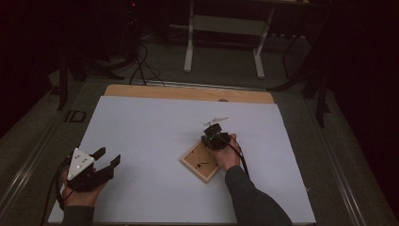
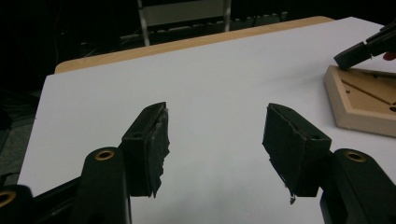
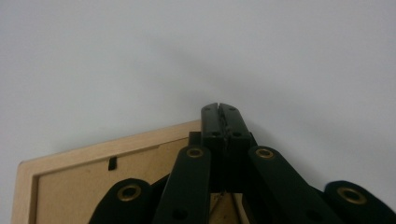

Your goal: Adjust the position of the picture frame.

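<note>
Right of the table's middle, a wooden picture frame point(image 1: 201, 162) lies back-side up on the white table point(image 1: 150, 141), turned so its corners point toward and away from the person. From the right gripper view its backing board sits recessed inside a raised pale rim, with a small dark clip near one edge. The right gripper point(image 1: 215, 136) is at the frame's far corner with its jaws pressed together; in its own view the closed tips sit over the rim corner, though whether they pinch the wood or merely rest above it I cannot tell. The frame looks light, stiff and flat, likely to slide on the smooth table if pushed; any glass on the hidden face would make it fragile. The raised rim seems the sensible place to take hold, at a corner or along a side, not the thin backing. Well apart, near the table's left front edge, the left gripper point(image 1: 104, 162) hovers with jaws spread wide, holding nothing, aimed across bare table toward the frame.
</note>
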The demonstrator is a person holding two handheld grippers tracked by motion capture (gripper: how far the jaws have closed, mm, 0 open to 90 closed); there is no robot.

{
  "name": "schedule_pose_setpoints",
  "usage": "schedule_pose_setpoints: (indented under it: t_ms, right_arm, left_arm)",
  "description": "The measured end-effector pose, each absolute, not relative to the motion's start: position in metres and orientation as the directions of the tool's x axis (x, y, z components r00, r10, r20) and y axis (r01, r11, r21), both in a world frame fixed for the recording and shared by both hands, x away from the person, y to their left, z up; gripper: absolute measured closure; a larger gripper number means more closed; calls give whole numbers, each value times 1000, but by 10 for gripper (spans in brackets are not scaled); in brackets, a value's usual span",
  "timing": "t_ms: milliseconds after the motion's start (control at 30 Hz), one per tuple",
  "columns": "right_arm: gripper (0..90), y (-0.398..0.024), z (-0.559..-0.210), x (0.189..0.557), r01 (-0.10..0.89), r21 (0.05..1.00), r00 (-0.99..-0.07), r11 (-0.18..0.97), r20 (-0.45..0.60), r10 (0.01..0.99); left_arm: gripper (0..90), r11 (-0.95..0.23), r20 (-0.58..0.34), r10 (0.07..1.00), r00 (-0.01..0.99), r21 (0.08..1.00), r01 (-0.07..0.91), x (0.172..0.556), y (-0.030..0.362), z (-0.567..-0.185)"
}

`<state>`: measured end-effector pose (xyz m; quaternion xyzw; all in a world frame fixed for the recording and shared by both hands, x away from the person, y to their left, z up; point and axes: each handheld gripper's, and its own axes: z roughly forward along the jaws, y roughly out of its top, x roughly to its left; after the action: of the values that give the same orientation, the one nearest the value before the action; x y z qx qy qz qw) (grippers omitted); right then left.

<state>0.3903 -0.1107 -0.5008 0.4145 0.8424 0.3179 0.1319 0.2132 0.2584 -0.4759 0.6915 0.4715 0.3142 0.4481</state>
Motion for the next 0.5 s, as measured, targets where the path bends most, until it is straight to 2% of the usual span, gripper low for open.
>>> schedule_pose_setpoints:
  t_ms: [300, 500]
  right_arm:
    - [899, -110, -498, 389, 623, 644, -591, 444, 16, 806]
    - [899, -124, -500, 379, 650, 637, -568, 414, 45, 822]
  left_arm:
    - [405, -146, 9, 935, 353, 920, 364, 212, 261, -475]
    - [405, -151, 14, 935, 353, 919, 364, 211, 260, -475]
